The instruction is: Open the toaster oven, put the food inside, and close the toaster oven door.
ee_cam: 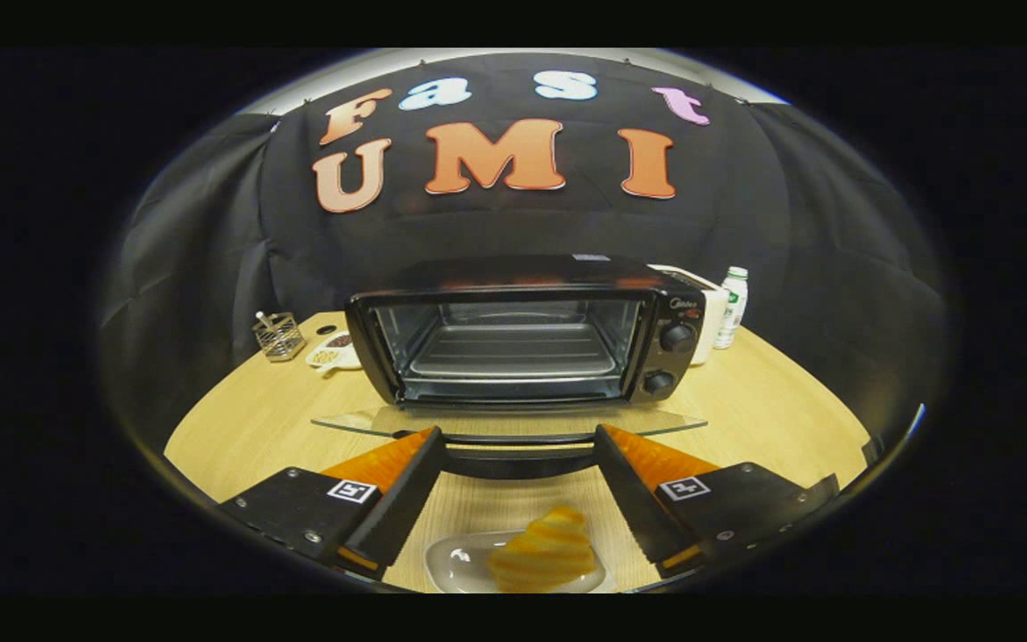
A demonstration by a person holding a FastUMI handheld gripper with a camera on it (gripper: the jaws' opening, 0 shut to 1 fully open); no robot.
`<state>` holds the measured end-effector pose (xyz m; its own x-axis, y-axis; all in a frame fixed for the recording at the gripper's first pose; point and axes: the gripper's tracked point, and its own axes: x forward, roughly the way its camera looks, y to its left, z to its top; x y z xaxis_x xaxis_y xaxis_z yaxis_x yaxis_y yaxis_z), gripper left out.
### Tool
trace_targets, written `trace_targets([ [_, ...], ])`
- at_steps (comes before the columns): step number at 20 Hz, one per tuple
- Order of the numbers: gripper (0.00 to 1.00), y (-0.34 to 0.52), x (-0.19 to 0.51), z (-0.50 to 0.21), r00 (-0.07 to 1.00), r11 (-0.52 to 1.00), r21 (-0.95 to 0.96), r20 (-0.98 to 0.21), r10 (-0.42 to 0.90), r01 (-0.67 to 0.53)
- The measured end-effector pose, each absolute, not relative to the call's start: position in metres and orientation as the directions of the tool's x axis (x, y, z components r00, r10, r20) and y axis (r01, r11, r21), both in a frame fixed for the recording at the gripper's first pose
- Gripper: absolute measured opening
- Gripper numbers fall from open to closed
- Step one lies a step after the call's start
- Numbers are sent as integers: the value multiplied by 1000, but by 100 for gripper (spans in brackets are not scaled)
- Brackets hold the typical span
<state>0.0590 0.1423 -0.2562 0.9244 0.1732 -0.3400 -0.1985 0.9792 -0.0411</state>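
Observation:
A black toaster oven [522, 330] stands on the wooden table straight ahead, with two knobs on its right panel. Its glass door [509, 422] is folded down flat toward me, and the door handle [518, 459] lies just beyond my fingertips. Inside I see a bare wire rack [513, 352]. A golden, ridged pastry [542, 559] rests on a small glass plate [455, 563] below and between my fingers, close to me. My gripper [518, 437] is open, fingers spread wide with nothing between them, tips level with the door's front edge.
Left of the oven stand a wire holder [278, 336] and a small white dish [335, 352]. Behind the oven's right side are a white box [710, 308] and a white bottle with a green cap [731, 308]. The wooden table [237, 428] has bare surface on both sides.

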Motion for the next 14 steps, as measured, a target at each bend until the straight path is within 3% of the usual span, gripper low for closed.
trace_targets([
  [14,99,125,41,-336,859,981,-6,-484,166,-193],
])
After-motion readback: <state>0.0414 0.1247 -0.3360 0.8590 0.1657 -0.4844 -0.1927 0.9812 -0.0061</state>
